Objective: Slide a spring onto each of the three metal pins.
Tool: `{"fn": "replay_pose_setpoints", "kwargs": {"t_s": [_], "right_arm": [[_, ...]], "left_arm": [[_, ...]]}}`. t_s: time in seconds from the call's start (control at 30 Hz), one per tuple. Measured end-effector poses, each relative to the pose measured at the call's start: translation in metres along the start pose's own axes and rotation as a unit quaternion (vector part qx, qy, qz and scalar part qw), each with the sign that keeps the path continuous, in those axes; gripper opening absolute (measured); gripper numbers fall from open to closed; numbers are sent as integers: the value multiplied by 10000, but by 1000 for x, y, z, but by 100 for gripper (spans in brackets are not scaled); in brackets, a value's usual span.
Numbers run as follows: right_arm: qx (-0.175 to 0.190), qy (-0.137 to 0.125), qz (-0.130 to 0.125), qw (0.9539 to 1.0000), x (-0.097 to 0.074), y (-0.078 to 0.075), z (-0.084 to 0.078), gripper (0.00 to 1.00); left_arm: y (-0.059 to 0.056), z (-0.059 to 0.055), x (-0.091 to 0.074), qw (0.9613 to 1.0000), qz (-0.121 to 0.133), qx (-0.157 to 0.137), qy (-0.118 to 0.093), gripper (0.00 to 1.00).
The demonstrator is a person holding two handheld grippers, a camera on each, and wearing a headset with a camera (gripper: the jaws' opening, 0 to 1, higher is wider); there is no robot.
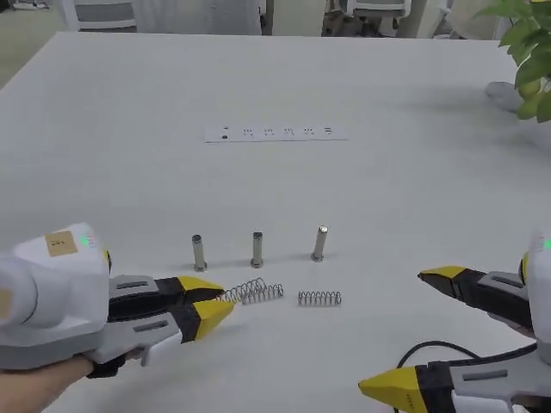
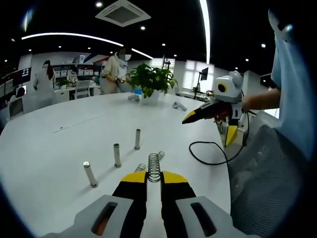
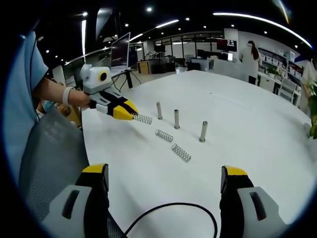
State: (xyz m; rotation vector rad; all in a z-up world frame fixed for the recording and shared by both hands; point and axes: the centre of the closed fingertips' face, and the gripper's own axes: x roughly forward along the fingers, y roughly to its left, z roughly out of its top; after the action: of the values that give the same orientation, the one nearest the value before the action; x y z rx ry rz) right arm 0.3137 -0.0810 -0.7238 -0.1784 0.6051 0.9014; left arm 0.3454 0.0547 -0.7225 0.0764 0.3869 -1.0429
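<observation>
Three metal pins stand upright in a row on the white table: the left pin (image 1: 198,252), the middle pin (image 1: 256,249) and the right pin (image 1: 319,243). All three are bare. My left gripper (image 1: 222,301) is shut on one end of a spring (image 1: 244,290) just in front of the pins; in the left gripper view the spring (image 2: 154,166) sticks out from between the jaws of the left gripper (image 2: 154,177). A second spring (image 3: 164,135) lies close by it, and a third spring (image 1: 319,298) lies to the right. My right gripper (image 1: 400,331) is open, off to the right, and holds nothing.
A white power strip (image 1: 275,132) lies flat further back on the table. A potted plant (image 1: 529,52) stands at the far right corner. A black cable (image 1: 430,348) trails from the right gripper. Chairs stand beyond the far edge. People stand in the room behind.
</observation>
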Motion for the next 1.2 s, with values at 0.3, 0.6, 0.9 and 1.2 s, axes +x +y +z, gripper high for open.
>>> {"fn": "replay_pose_setpoints", "kwargs": {"t_s": [0.3, 0.6, 0.9, 1.2], "right_arm": [[-36, -176, 253, 9995, -2, 8, 23, 86], [-95, -115, 806, 9966, 3, 29, 31, 66], [907, -573, 974, 9894, 12, 30, 47, 50], [998, -613, 1183, 9860, 17, 40, 51, 39]], "left_arm": [[-24, 13, 2, 9981, -606, 2, -138, 2], [-41, 17, 2, 9952, -970, 10, -131, 2], [-41, 25, 5, 9955, -900, 70, -282, 2], [-48, 33, 9, 9939, -1019, 118, -401, 2]]}}
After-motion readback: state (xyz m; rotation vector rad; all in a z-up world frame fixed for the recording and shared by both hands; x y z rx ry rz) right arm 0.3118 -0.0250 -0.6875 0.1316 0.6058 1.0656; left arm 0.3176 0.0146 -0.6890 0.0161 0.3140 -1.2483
